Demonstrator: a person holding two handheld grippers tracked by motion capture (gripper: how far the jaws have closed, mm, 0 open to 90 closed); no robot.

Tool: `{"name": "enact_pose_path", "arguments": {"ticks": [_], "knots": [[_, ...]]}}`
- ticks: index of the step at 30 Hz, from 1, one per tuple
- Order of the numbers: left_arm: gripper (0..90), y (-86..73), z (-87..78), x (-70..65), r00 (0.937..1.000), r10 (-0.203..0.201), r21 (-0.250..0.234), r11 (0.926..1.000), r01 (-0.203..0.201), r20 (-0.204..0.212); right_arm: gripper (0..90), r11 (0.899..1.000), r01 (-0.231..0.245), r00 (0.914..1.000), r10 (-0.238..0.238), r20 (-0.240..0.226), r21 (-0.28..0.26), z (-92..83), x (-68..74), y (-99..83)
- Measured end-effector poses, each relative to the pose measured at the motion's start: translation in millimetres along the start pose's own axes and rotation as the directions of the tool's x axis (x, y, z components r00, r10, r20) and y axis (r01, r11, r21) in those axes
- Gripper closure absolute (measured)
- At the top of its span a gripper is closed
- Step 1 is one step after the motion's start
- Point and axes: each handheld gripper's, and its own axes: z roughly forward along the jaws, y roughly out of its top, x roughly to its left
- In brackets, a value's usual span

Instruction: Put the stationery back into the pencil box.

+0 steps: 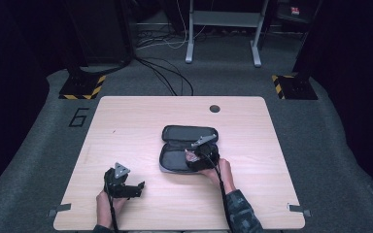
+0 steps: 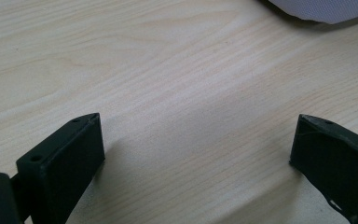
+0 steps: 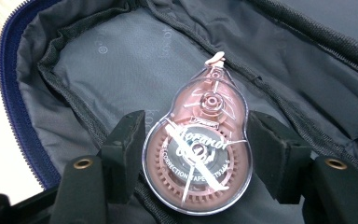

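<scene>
A pink correction tape roller (image 3: 197, 154) is clamped between the two black jaws of the right gripper (image 3: 197, 156), pads pressed against its clear plastic sides, so that claw is basically closed down on it as tight as the roller allows. The roller is held flat-ish with its white tip (image 3: 216, 59) pointed away from the camera, right over the grey lining of an open pencil case (image 3: 98, 60), and whether it's actually touching the lining can't be told. The blue zipper edge (image 3: 16, 102) of the case is seen running down the left of the right gripper view. From the high view, the case (image 1: 184, 137) is laid open near the middle of the wooden table (image 1: 126, 121), and the right gripper (image 1: 200, 158) is tucked into its nearer half. The left gripper (image 1: 138, 187) is parked on the table well apart from the case, off to the left near the front edge. Its jaws are spread wide with nothing between them, just bare wood grain (image 2: 191, 140), and a corner of the case (image 2: 326, 9) is caught at the top of the left gripper view.
</scene>
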Motion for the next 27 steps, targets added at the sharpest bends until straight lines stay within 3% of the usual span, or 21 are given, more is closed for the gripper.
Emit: {"name": "enact_pose_path", "arguments": {"ticks": [8, 10, 11, 13, 19, 27], "knots": [[2.6, 0.1, -0.3, 0.5, 1.0000, 0.006, 0.004, 1.0000, -0.006, -0.001, 18.5, 0.999, -0.029, 0.9995, 0.029, 0.007, -0.030, -9.0, 0.3, 0.5], [2.6, 0.5, -1.0, 1.1, 0.9999, 0.008, 0.014, 0.9999, -0.008, 0.009, 15.0, 0.999, -0.007, 0.9999, 0.008, 0.013, -0.046, -15.6, -1.2, -0.1], [2.6, 0.1, -0.2, 0.4, 1.0000, 0.005, 0.003, 1.0000, -0.005, -0.002, 14.5, 0.998, -0.023, 0.9996, 0.024, 0.012, -0.052, -18.3, 0.1, -0.4], [2.6, 0.2, -0.3, 0.5, 1.0000, 0.003, 0.004, 1.0000, -0.003, 0.001, 13.2, 0.997, -0.008, 0.9999, 0.009, 0.012, -0.079, -25.5, -0.5, -0.9], [2.6, 0.1, -0.2, 0.4, 1.0000, 0.002, 0.003, 1.0000, -0.002, -0.001, 8.7, 0.991, -0.022, 0.9995, 0.025, 0.020, -0.131, -54.1, -1.8, -7.2], [2.6, 0.5, -0.7, 1.2, 0.9999, 0.011, 0.009, 0.9999, -0.011, 0.000, 8.3, 0.981, -0.023, 0.9959, 0.039, 0.082, -0.195, -92.7, -3.9, -23.8]]}}
